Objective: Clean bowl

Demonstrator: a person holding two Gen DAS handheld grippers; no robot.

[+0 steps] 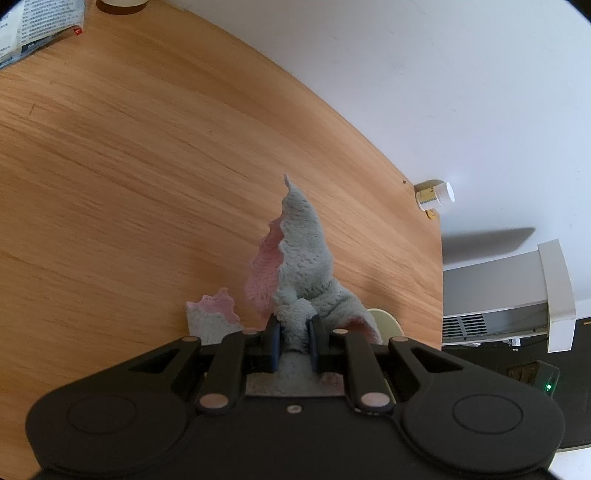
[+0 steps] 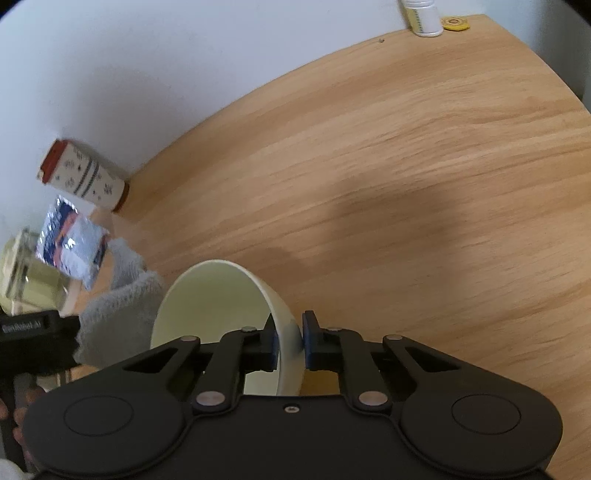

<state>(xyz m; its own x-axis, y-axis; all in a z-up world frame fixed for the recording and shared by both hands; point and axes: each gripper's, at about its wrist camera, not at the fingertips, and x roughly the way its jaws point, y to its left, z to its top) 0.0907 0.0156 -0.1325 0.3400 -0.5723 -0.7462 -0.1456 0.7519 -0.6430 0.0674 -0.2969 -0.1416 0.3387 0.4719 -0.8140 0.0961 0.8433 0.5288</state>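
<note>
My left gripper (image 1: 294, 341) is shut on a fluffy grey and pink cloth (image 1: 303, 254) that sticks up above the wooden table (image 1: 129, 166). A sliver of the cream bowl (image 1: 386, 323) shows just right of the cloth. My right gripper (image 2: 290, 341) is shut on the rim of the cream bowl (image 2: 210, 291), held tilted above the table (image 2: 406, 166), its inside empty. In the right wrist view the cloth (image 2: 118, 314) and the left gripper's black body (image 2: 33, 347) sit just left of the bowl, beside its rim.
A white pill bottle (image 1: 434, 195) (image 2: 423, 18) and a yellow disc (image 2: 456, 24) stand at the table's far edge by the wall. A patterned cup (image 2: 83, 177), a foil packet (image 2: 70, 240) and a glass jar (image 2: 29, 277) sit at the left. A printed paper (image 1: 37, 29) lies far left.
</note>
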